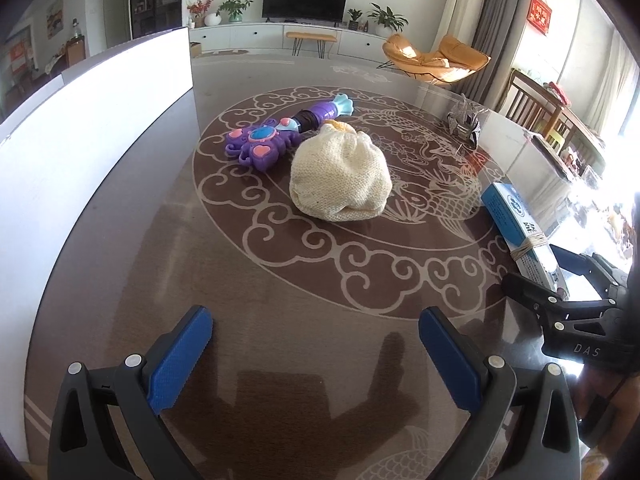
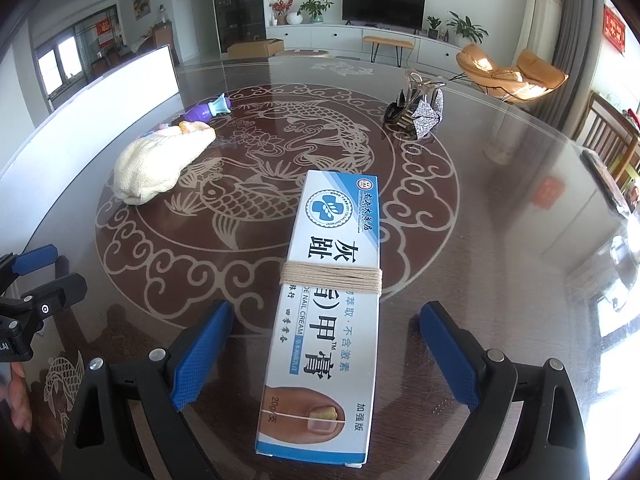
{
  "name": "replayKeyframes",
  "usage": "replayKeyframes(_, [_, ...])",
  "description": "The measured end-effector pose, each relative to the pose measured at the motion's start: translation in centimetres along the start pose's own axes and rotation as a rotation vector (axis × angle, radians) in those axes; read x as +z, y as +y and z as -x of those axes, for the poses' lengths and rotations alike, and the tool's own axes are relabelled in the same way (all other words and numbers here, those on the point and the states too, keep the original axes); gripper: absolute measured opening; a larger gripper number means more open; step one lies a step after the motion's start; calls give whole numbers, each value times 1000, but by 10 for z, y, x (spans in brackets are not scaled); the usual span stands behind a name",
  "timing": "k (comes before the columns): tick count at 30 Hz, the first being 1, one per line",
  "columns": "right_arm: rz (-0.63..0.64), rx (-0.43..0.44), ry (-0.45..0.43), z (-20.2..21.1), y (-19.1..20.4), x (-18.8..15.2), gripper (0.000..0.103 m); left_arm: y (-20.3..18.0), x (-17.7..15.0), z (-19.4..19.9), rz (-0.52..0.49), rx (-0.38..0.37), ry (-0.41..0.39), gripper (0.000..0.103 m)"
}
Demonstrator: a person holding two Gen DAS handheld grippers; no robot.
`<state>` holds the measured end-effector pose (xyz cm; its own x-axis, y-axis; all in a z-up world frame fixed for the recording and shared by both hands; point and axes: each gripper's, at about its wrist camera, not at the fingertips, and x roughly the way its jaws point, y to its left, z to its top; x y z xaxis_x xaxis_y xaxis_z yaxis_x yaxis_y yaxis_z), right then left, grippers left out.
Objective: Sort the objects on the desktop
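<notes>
Here the left claw (image 1: 316,356) is hanging wide open over bare table (image 1: 320,280), holding nothing, probably lining up on the purple toy (image 1: 264,140) and cream knitted pouch (image 1: 340,176) lying touching near the table's middle. Further right, the cream box (image 2: 324,312) is lying flat between the right claw's (image 2: 324,356) spread, untouching pads, apparently just set down there.

A round, glass-topped brown table (image 2: 500,220) with a pale carp-and-cloud medallion carries everything. Left of the medallion's centre lies a cream knitted pouch (image 2: 160,166), with a purple plastic toy wand (image 1: 272,136) just beyond it. A blue-and-white cardboard cream box bound with twine (image 2: 328,300) lies on the medallion's near edge; a glittery silver hair clip (image 2: 420,114) sits at its far right.
</notes>
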<state>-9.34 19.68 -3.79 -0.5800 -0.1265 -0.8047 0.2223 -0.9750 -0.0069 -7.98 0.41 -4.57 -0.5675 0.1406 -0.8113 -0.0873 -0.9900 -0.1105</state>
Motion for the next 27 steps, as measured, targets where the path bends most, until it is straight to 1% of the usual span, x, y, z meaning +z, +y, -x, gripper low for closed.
replayKeyframes(1, [3,1,0,0,1,0,96,-4,7,-6,-18,-3,12,103])
replayKeyframes(3, [6,3,0,0,1,0,96,-10,25,-17,-21,-16,25,103])
replayKeyframes(5, [6,3,0,0,1,0,96,-17,47,-26,-24,-29,15,103])
replayKeyframes(6, [5,3,0,0,1,0,96,-22,59,-32,-32,-24,16,103])
replayKeyframes(8, [5,4,0,0,1,0,96,-32,79,-47,-60,-5,42,103])
replayKeyframes(9, [5,4,0,0,1,0,96,-36,84,-53,-82,-5,47,97])
replayKeyframes(10, [4,6,-1,0,1,0,96,-40,85,-58,-109,12,43,82])
replayKeyframes(11, [1,9,-2,0,0,0,96,-44,84,-60,-148,45,39,55])
replayKeyframes(12, [-3,11,-3,0,0,0,96,-45,81,-56,-174,52,24,48])
replayKeyframes(15, [-18,16,-6,1,-3,0,96,-39,59,-40,-170,33,2,44])
replayKeyframes(17, [-25,30,-9,2,-5,0,97,-28,39,-21,-152,16,-4,44])
replayKeyframes(19, [-17,43,1,0,-5,3,98,-20,20,1,-137,-4,-30,44])
replayKeyframes(20, [11,25,24,-2,-2,6,96,-16,14,13,-134,-6,-51,44])
replayKeyframes(21, [40,28,36,-2,1,11,83,-11,9,25,-129,-11,-74,44])
replayKeyframes(22, [57,28,49,1,4,16,68,-7,6,38,-119,-21,-96,44])
replayKeyframes(23, [64,30,78,1,7,22,45,-2,4,50,-106,-32,-118,44])
replayKeyframes(24, [66,36,100,2,9,26,44,4,4,62,-89,-44,-140,44])
replayKeyframes(27, [109,27,88,16,21,36,44,23,8,98,-20,-77,-196,44])
